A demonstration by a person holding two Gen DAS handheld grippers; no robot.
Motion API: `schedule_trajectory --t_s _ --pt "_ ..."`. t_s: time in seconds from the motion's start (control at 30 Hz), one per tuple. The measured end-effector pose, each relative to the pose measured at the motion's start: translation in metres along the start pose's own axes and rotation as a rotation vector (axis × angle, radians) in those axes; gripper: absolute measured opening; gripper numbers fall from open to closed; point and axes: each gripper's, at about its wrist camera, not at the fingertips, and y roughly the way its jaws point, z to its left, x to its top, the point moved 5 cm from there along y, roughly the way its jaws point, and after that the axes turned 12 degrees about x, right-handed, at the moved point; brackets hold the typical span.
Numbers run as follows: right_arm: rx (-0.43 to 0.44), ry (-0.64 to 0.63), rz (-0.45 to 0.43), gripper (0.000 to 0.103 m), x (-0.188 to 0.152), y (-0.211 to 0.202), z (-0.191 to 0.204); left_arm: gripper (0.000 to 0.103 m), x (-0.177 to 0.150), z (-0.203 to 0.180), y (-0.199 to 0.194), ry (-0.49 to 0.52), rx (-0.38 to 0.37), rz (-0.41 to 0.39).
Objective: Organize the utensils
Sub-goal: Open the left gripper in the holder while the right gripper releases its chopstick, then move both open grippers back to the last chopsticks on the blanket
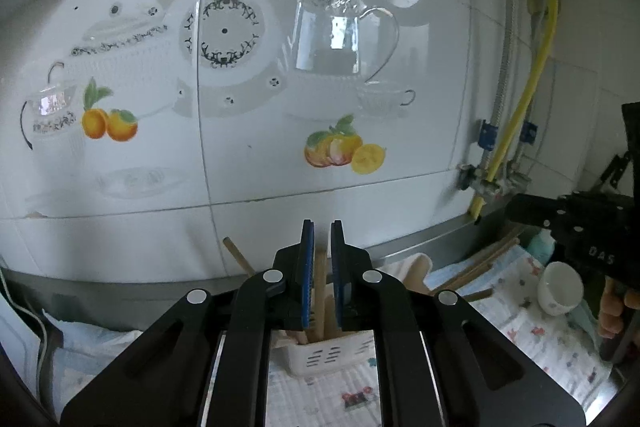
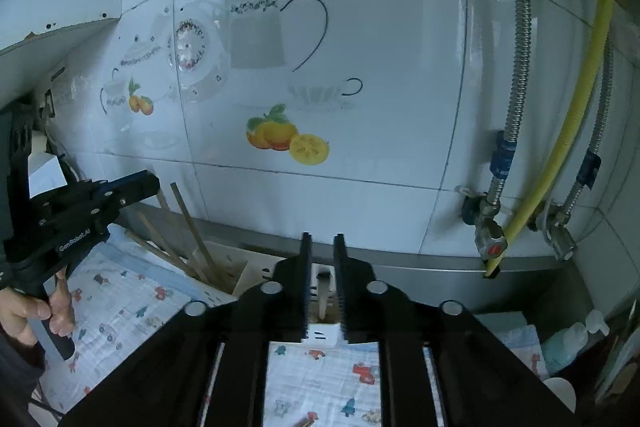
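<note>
My left gripper (image 1: 322, 231) stands above a white slotted utensil holder (image 1: 332, 353) that has wooden chopsticks (image 1: 320, 291) upright in it. Its jaws are a narrow gap apart, and one chopstick rises between them; I cannot tell whether they pinch it. My right gripper (image 2: 322, 247) is narrowly parted and empty, above another white holder (image 2: 324, 335) with a pale utensil (image 2: 322, 301) in it. The left gripper also shows in the right wrist view (image 2: 136, 187), near chopsticks (image 2: 192, 227) leaning in a holder (image 2: 228, 275).
A patterned cloth (image 2: 324, 375) covers the counter. A white cup (image 1: 558, 287) lies on its side at right. The tiled wall with fruit decals is close behind. Metal and yellow hoses (image 2: 560, 147) with valves hang at right. A bottle (image 2: 568, 343) stands in the corner.
</note>
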Motion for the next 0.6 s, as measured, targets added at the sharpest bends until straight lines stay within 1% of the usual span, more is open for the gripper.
schedule_trajectory --t_s 0.03,0.07,0.1,0.27,0.3,0.33,0.43,0.53,0.6 --pt "-0.001 -0.002 -0.002 0.014 0.0 -0.003 0.001 0.008 0.0 0.0 -0.003 -0.001 0.0 -0.004" --pt "-0.001 -0.002 -0.007 0.019 0.001 -0.008 0.002 0.009 0.0 -0.001 -0.007 -0.001 -0.004 -0.007" --pt "-0.005 -0.004 -0.012 0.02 0.001 -0.012 0.003 0.009 0.001 -0.001 -0.01 -0.001 -0.006 -0.007" --pt "0.008 -0.01 -0.03 0.021 -0.004 -0.047 0.018 0.009 -0.004 0.0 -0.047 0.0 -0.022 -0.027" --pt "0.019 -0.004 -0.033 0.021 -0.007 -0.054 0.021 0.01 -0.007 -0.001 -0.056 0.003 -0.028 -0.028" --pt "0.037 0.003 -0.032 0.021 -0.013 -0.063 0.026 0.013 -0.01 -0.002 -0.062 0.008 -0.033 -0.027" --pt "0.082 0.017 -0.041 0.023 -0.03 -0.09 0.041 0.019 -0.027 -0.003 -0.09 0.022 -0.049 -0.026" --pt "0.109 0.014 -0.045 0.023 -0.05 -0.116 0.059 0.019 -0.051 -0.003 -0.113 0.043 -0.061 -0.006" --pt "0.12 0.004 -0.036 0.023 -0.066 -0.131 0.071 0.019 -0.068 -0.006 -0.124 0.048 -0.084 0.012"
